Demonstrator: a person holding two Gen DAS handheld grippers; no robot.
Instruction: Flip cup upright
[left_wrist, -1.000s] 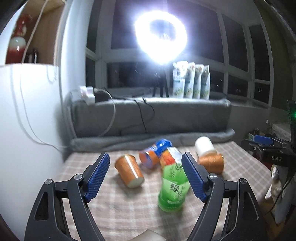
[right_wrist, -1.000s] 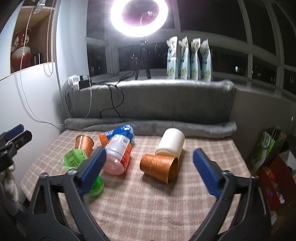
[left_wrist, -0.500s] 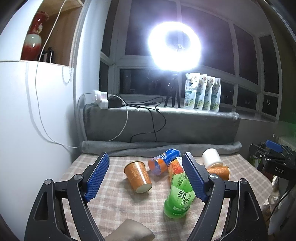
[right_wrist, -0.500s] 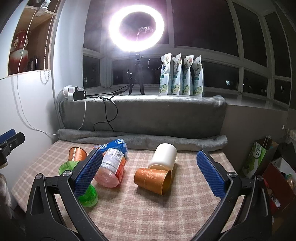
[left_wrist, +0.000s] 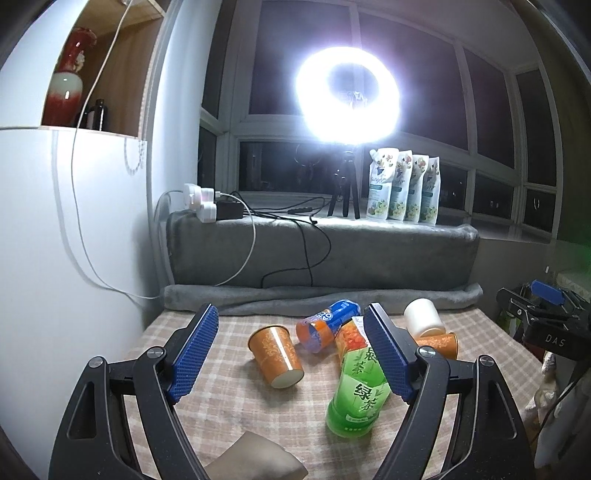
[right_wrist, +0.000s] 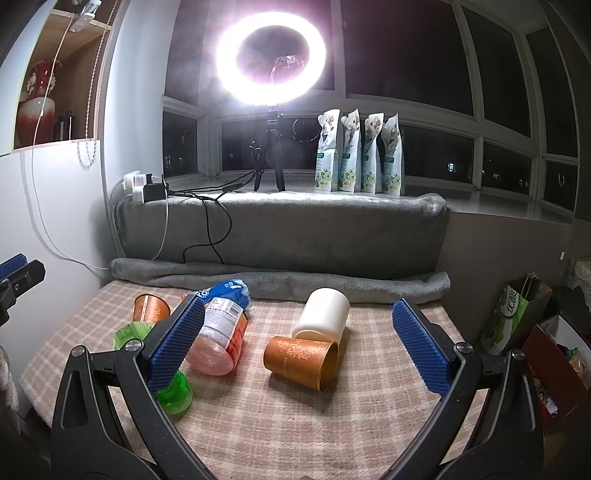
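Note:
An orange patterned cup (left_wrist: 275, 356) lies on its side on the checked tablecloth, its base toward me; it also shows in the right wrist view (right_wrist: 149, 308). A second copper cup (right_wrist: 303, 357) lies on its side with its mouth to the right, also in the left wrist view (left_wrist: 439, 343). A white cup (right_wrist: 323, 316) lies on its side behind it, also in the left wrist view (left_wrist: 422, 319). My left gripper (left_wrist: 293, 352) is open and empty, above the table in front of the first cup. My right gripper (right_wrist: 301, 343) is open and empty, hovering before the copper cup.
A green tea bottle (left_wrist: 360, 395), a red-labelled bottle (right_wrist: 221, 341) and a blue packet (left_wrist: 330, 325) lie among the cups. A grey rolled blanket (right_wrist: 280, 280) lines the table's back edge. A ring light (right_wrist: 271, 57) stands on the sill. Bags (right_wrist: 506, 319) sit right of the table.
Both grippers have pulled back and tilted up; the objects sit lower and farther in each view. Nothing on the table has moved. Both grippers stay open.

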